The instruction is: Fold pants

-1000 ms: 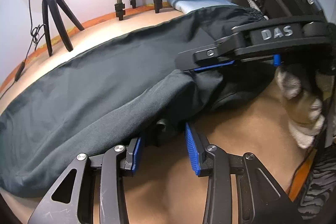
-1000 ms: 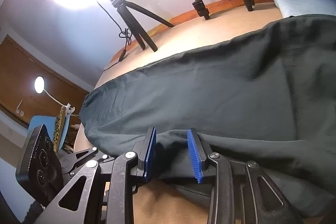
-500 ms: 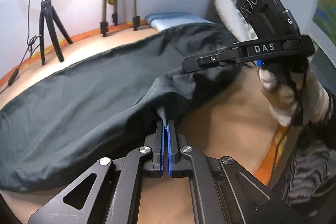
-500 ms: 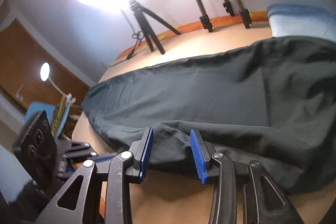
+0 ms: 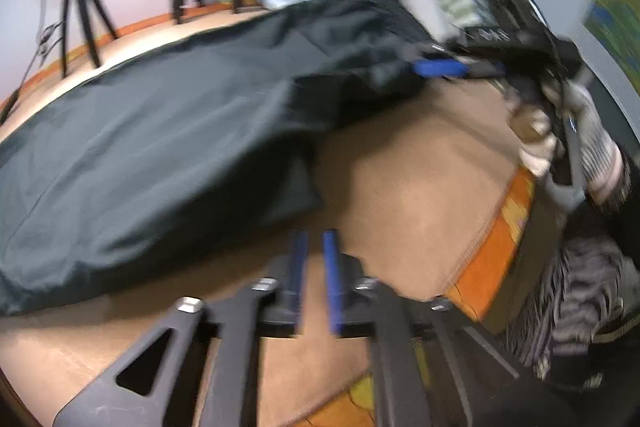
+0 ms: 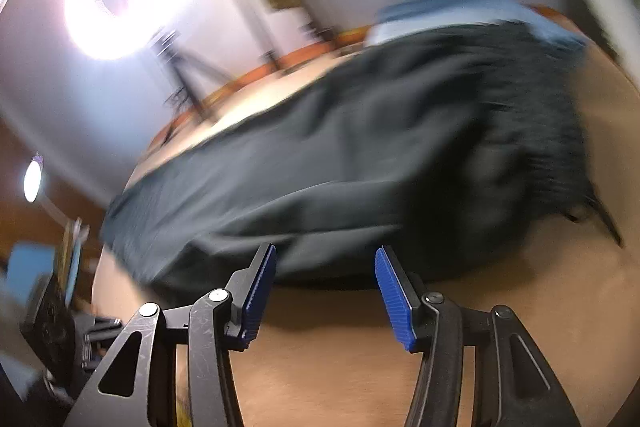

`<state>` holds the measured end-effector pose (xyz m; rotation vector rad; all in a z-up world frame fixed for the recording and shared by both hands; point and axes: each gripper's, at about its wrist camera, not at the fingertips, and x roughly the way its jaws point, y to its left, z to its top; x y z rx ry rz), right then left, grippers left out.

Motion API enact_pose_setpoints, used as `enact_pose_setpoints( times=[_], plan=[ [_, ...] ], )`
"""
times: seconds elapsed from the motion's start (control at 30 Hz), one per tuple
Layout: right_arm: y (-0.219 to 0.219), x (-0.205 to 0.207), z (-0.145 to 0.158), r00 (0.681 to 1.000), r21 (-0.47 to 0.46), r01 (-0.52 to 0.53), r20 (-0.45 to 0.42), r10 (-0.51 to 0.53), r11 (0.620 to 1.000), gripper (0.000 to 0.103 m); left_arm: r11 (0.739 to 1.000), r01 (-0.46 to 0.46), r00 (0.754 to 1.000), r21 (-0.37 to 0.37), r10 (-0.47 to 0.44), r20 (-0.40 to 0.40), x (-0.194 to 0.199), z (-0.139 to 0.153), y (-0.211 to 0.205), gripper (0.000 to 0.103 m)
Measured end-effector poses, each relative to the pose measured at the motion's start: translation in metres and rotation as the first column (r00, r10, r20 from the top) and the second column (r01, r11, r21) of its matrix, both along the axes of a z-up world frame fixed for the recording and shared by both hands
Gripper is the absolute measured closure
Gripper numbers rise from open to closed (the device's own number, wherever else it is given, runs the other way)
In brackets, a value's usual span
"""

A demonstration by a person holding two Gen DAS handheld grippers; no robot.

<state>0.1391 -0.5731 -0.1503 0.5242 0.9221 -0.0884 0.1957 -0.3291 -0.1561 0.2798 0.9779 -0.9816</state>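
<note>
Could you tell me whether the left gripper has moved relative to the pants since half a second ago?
Yes. The left gripper has let go and backed off the pants edge, its jaws opening, empty.

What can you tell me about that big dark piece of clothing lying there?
The pants are dark, almost black, thin soft fabric, spread lengthwise across a tan padded surface with loose folds along the near edge. One end looks gathered, with a cord trailing out. In the blurred left wrist view neither gripper's fingers seem to hold the cloth.

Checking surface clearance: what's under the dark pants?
The pants lie on a tan bed cover, bare along the near edge. Whatever sits beneath the fabric itself is covered.
</note>
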Motion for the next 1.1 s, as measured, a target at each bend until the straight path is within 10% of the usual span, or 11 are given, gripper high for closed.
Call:
enact_pose_setpoints(
  times=[0.3, 0.4, 0.6, 0.67, 0.73, 0.93, 1.1],
  plan=[
    [-0.062, -0.011, -0.016, 0.959, 0.154, 0.282, -0.037, -0.279, 0.947, 0.03, 0.998, -0.061, 0.997, 0.018, 0.062, -0.049, 0.013, -0.016, -0.033, 0.072],
    [-0.074, -0.008, -0.024, 0.944, 0.187, 0.329, -0.055, -0.325, 0.926, 0.03, 0.995, -0.095, 0.993, 0.0, 0.095, -0.065, 0.018, -0.021, -0.031, 0.099],
    [-0.084, 0.004, -0.032, 0.931, 0.169, 0.366, -0.075, -0.358, 0.915, 0.031, 0.997, -0.064, 0.997, -0.031, 0.063, -0.048, 0.009, -0.005, -0.019, 0.101],
    [-0.083, 0.009, -0.033, 0.935, 0.159, 0.355, -0.064, -0.349, 0.921, 0.038, 0.999, -0.032, 0.999, -0.034, 0.031, -0.022, -0.002, 0.004, -0.014, 0.102],
    [-0.087, 0.011, -0.034, 0.947, 0.147, 0.321, -0.047, -0.318, 0.935, 0.081, 0.999, -0.007, 1.0, -0.038, 0.008, 0.008, -0.011, 0.012, -0.01, 0.103],
    [-0.081, 0.016, -0.02, 0.951, 0.041, 0.309, -0.006, -0.309, 0.95, 0.091, 1.0, 0.004, 0.996, 0.011, -0.005, 0.091, -0.021, 0.014, -0.005, 0.103],
    [-0.083, 0.006, -0.028, 0.948, 0.109, 0.317, -0.031, -0.316, 0.942, 0.067, 0.997, 0.037, 0.987, 0.064, -0.047, 0.151, -0.023, 0.01, -0.025, 0.065]
  ],
)
